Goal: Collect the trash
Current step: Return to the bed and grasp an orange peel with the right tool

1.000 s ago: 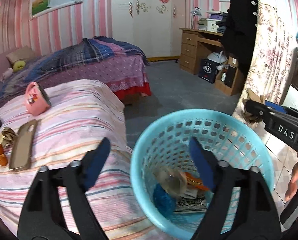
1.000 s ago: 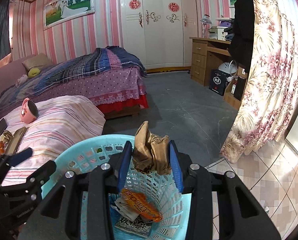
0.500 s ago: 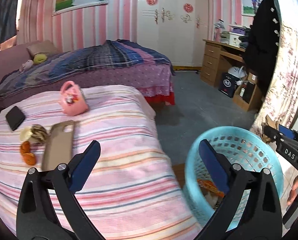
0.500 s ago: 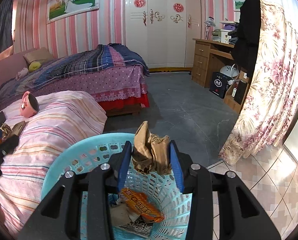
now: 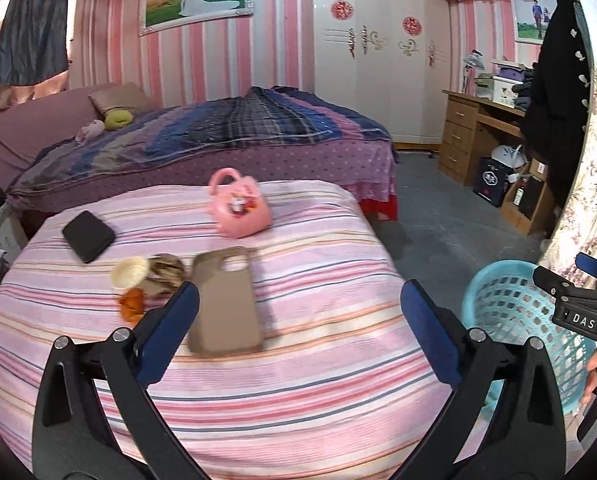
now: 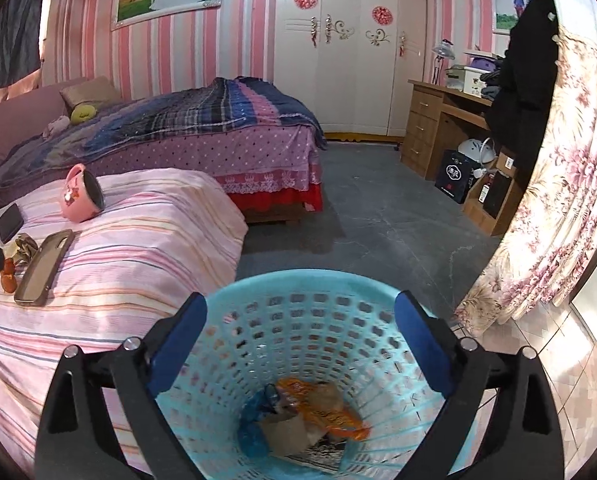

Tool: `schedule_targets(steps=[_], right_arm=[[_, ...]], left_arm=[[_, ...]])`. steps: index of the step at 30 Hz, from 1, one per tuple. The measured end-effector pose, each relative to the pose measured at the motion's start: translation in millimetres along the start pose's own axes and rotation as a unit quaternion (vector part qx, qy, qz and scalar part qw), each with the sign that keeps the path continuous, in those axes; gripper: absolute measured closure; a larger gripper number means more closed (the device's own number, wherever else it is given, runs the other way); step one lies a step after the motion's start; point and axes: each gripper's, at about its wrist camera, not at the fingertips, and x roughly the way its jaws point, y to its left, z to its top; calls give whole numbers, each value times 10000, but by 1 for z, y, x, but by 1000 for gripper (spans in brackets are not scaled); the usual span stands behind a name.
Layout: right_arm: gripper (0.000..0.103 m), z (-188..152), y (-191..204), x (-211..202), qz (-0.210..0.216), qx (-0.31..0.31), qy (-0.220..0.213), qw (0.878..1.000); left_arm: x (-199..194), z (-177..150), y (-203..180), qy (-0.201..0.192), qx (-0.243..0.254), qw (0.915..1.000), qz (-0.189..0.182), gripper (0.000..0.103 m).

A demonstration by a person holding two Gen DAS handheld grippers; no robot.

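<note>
Left wrist view first. What do you see, Mia?

— The left hand-held gripper is spread wide with nothing in it. A second ago it was looking down into the blue basket. Now it has turned to the striped bed, and the basket sits off at the right edge.

— What is on the bed?

— Bits of trash, round and orange and crinkly, just beside a brown phone case. A black wallet and a pink toy bag are farther back.

— So what next?

— I think the left one will go for that trash. It should miss the phone case.

— Now the right wrist view.

— The right hand-held gripper is wide open over the basket. Before, it squeezed a brown crumpled wrapper. Now the wrapper lies at the bottom with an orange packet and a blue bag.

— So that piece is done?

— Yes, it looks dropped in. The trash on the bed is still left.
</note>
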Motion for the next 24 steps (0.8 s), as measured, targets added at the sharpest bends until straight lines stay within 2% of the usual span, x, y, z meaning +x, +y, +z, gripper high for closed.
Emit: schedule_targets(steps=[7, 16, 21, 24], right_arm=[[6, 10, 54, -3, 171, -284, -125, 9994], [6, 9, 112, 2, 464, -724, -79, 9963], [6, 4, 141, 6, 491, -980, -6, 9940], [6, 0, 158, 10, 554, -1054, 59, 9929]], left_arm=[[-4, -2, 50, -33, 148, 9993, 347, 6], [-4, -12, 127, 23, -209, 9972, 711, 5], [-2, -19, 170, 92, -457, 9952, 864, 5], [4, -28, 191, 206, -447, 9928, 1093, 5]])
